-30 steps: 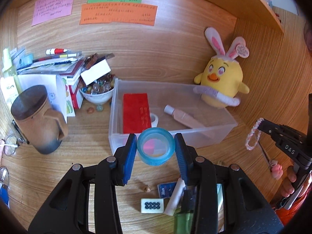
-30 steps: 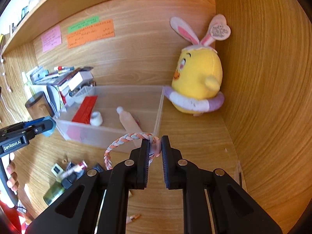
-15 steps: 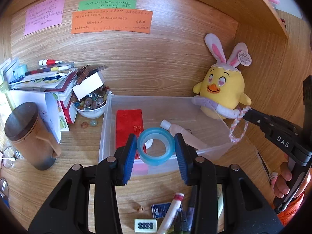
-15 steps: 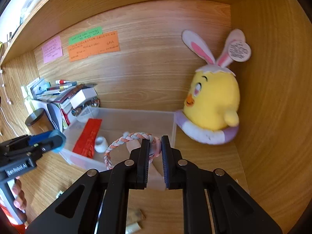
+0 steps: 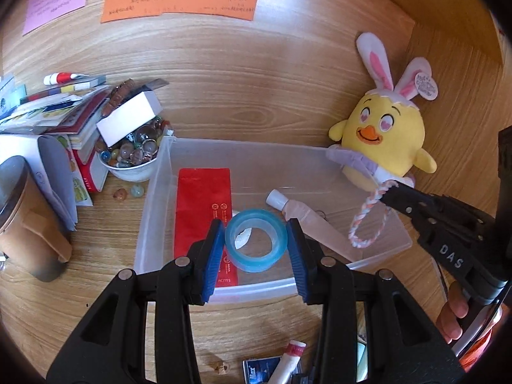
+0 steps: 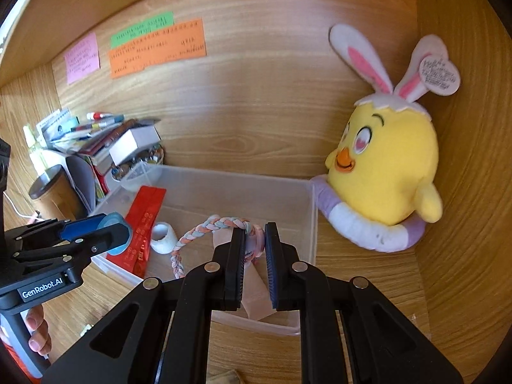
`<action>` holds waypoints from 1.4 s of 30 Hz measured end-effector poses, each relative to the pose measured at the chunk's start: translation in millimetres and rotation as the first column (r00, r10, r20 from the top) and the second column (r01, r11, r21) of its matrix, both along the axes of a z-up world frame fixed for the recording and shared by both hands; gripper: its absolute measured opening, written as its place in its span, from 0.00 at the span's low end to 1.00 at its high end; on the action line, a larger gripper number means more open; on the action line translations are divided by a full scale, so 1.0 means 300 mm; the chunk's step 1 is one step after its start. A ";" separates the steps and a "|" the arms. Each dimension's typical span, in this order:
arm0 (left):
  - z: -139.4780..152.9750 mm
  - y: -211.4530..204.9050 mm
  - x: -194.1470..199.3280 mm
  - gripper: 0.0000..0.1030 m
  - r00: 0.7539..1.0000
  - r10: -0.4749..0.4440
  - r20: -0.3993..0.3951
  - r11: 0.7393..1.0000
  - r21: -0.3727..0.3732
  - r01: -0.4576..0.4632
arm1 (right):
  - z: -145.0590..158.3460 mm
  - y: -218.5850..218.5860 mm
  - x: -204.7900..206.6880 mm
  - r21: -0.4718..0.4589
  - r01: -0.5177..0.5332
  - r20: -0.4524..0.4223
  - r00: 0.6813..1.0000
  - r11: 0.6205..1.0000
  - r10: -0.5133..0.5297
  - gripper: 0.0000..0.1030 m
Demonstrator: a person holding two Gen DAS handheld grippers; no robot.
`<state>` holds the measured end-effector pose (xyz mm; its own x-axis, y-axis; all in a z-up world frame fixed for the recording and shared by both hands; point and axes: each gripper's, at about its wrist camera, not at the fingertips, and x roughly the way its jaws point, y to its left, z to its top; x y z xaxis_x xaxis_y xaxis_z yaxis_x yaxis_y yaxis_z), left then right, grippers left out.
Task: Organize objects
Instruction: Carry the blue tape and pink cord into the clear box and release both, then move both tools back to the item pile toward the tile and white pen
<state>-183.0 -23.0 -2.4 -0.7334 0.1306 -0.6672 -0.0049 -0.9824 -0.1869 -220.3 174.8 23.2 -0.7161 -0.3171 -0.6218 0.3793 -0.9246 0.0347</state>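
Against wooden walls, a clear bin (image 5: 153, 217) sits on the desk (image 5: 80, 288).

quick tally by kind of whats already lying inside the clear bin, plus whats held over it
Lying in the clear bin:
red packet: 1
white-capped tube: 1
small white roll: 1
Held over it:
blue tape roll: 1
braided loop: 1
Total: 5

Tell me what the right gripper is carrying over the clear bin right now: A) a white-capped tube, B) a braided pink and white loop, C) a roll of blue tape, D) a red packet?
B: the right gripper is clamped on the braided loop, which dangles over the clear bin.
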 end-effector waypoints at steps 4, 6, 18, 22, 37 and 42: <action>-0.015 0.023 -0.021 0.38 1.000 -0.013 0.009 1.000 -0.023 0.013 | -0.046 -0.016 -0.035 0.011 -0.008 0.039 0.999 1.000 0.007 0.11; -0.028 0.035 -0.033 0.38 1.000 -0.015 0.017 0.999 -0.039 0.016 | -0.064 -0.023 -0.045 0.018 -0.013 0.055 0.998 1.000 0.012 0.11; -0.076 0.073 -0.056 0.38 0.998 -0.030 0.064 0.998 -0.051 0.034 | -0.117 -0.068 -0.068 0.068 -0.049 0.094 0.995 0.997 0.042 0.11; -0.071 0.077 -0.049 0.42 0.997 -0.035 0.066 0.998 -0.052 0.038 | -0.120 -0.078 -0.066 0.086 -0.053 0.093 0.995 0.995 0.045 0.11; -0.012 0.056 0.035 0.70 1.000 -0.012 0.017 0.999 -0.033 0.012 | -0.095 -0.072 -0.030 0.097 -0.050 0.096 0.995 0.994 0.041 0.58; 0.003 0.036 0.072 0.73 1.000 0.000 0.003 0.999 -0.033 0.001 | -0.068 -0.089 0.017 0.131 -0.050 0.050 0.998 0.990 0.044 0.64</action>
<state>-161.3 -12.1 -1.4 -0.7313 0.1086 -0.6734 -0.0049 -0.9880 -0.1541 -215.2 148.2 2.8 -0.6714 -0.2626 -0.6930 0.4232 -0.9035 -0.0676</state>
